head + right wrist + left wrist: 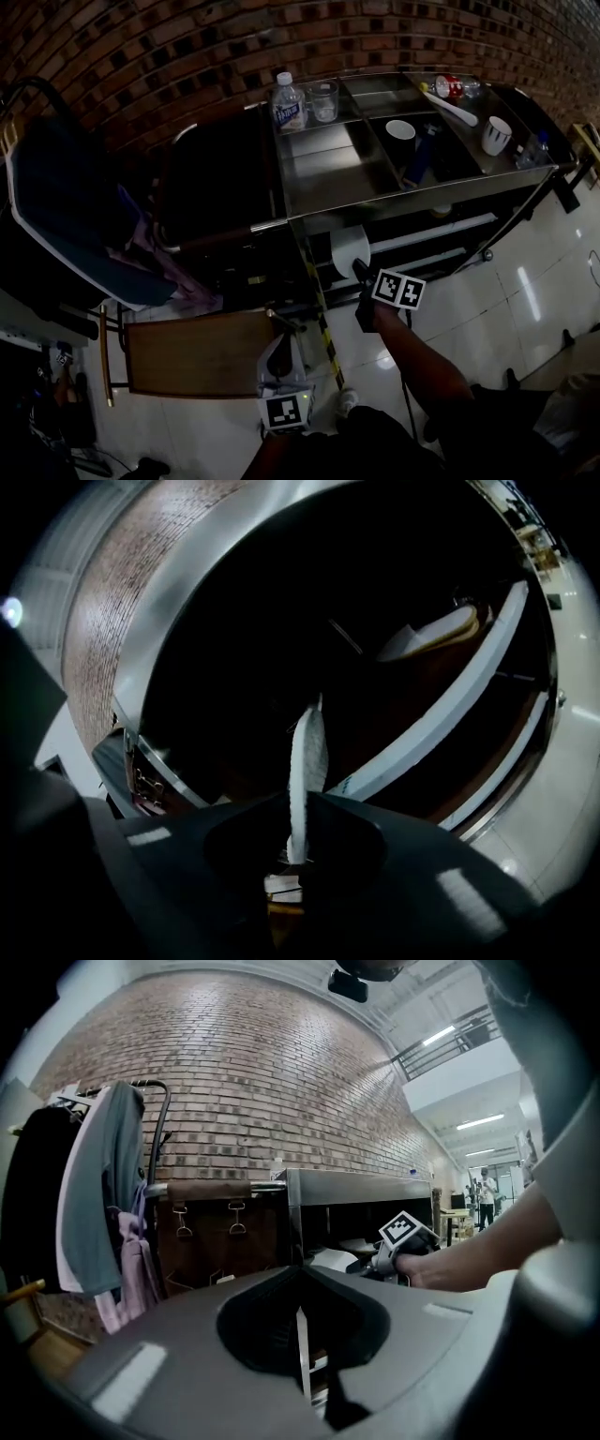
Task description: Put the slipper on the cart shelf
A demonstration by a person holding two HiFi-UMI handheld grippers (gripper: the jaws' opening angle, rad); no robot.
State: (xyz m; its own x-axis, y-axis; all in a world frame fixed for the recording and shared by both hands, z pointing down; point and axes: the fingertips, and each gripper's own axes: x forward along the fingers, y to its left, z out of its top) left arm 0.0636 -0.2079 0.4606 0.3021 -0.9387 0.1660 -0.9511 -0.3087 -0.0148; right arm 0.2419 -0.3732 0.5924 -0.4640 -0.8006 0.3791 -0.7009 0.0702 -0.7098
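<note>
- I've got bottle [288,101] and glass [323,100] side by side, back left on cart [337,178] top
- mug [495,134] at right end
- slipper [349,249] in front of lower shelf [441,234]
- chair [202,352] left, nearer me

No print is legible (the bottle label [289,114] blurs).

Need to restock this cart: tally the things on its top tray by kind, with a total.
Plastic bottles: 2
Clear cup: 1
White cups: 2
White spoon: 1
Blue item, kind unclear: 1
Total: 7
A clear thing at the right edge is too dim to class, so it is not counted.
</note>
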